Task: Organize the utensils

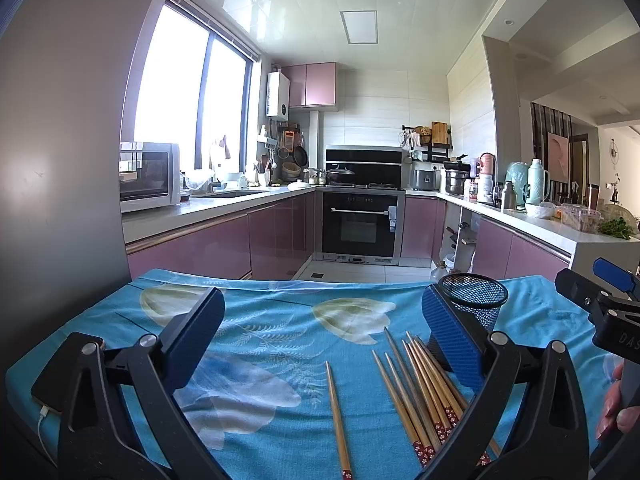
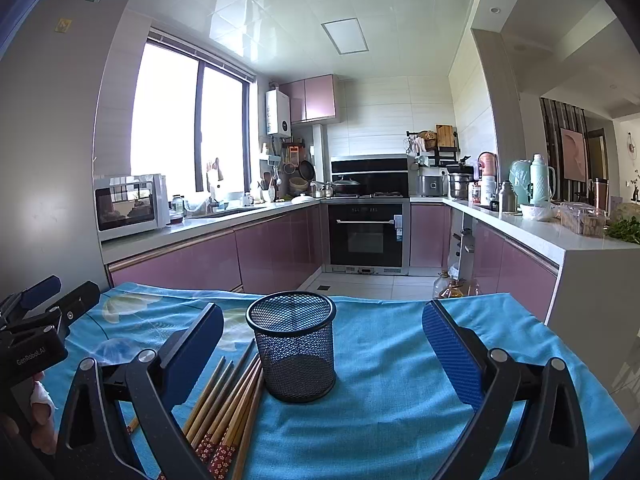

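1. Blue-padded, my left gripper hangs wide apart and empty above the blue floral tablecloth; my right gripper is likewise spread, gripping nothing.
2. Between the right pads stands the black wire-mesh cylindrical cup, upright.
3. Just beside its left foot lies a bundle of bamboo chopsticks with red flowered ends; one single bamboo chopstick rests apart.

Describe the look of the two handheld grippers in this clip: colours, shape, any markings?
Both are black plastic frames with triangular cut-outs and silver pivot bolts. The left gripper and the right gripper each carry flat blue textured pads. The left body reads "GenRoboLAI" in the right wrist view; the right one shows partial lettering "DAS".
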Action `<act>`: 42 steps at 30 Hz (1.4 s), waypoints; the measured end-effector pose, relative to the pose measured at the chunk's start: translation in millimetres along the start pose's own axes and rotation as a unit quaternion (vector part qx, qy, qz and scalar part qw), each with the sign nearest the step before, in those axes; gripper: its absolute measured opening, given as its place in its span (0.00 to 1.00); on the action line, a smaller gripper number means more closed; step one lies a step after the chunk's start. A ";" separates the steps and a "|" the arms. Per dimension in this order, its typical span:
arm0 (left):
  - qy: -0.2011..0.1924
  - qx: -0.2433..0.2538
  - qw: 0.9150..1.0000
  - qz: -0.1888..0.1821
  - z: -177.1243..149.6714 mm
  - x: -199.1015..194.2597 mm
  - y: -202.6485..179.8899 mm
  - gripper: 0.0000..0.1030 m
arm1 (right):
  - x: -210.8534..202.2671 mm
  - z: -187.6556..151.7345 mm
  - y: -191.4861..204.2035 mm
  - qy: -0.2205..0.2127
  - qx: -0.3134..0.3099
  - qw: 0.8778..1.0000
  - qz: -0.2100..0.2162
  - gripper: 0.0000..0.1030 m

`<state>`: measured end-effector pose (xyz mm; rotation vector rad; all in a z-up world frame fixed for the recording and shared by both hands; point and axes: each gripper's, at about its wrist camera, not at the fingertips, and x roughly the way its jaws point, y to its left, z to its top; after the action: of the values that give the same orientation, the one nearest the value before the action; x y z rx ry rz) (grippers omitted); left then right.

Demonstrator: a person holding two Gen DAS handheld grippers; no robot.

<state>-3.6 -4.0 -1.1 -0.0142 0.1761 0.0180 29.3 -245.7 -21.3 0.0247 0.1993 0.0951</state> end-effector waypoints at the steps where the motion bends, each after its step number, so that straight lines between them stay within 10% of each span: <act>1: 0.000 0.000 1.000 0.000 0.0 0.0 -0.5 0.94 | -0.4 0.0 0.0 0.000 0.000 1.000 -0.001 0.94; 42: 0.004 0.002 1.000 -0.001 -1.6 -1.0 -3.0 0.94 | 0.9 -1.6 -1.3 0.003 0.005 1.000 0.005 0.94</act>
<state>-4.8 -7.0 -2.4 -0.0107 0.1843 0.0165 29.9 -246.8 -23.1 0.0351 0.2063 0.1048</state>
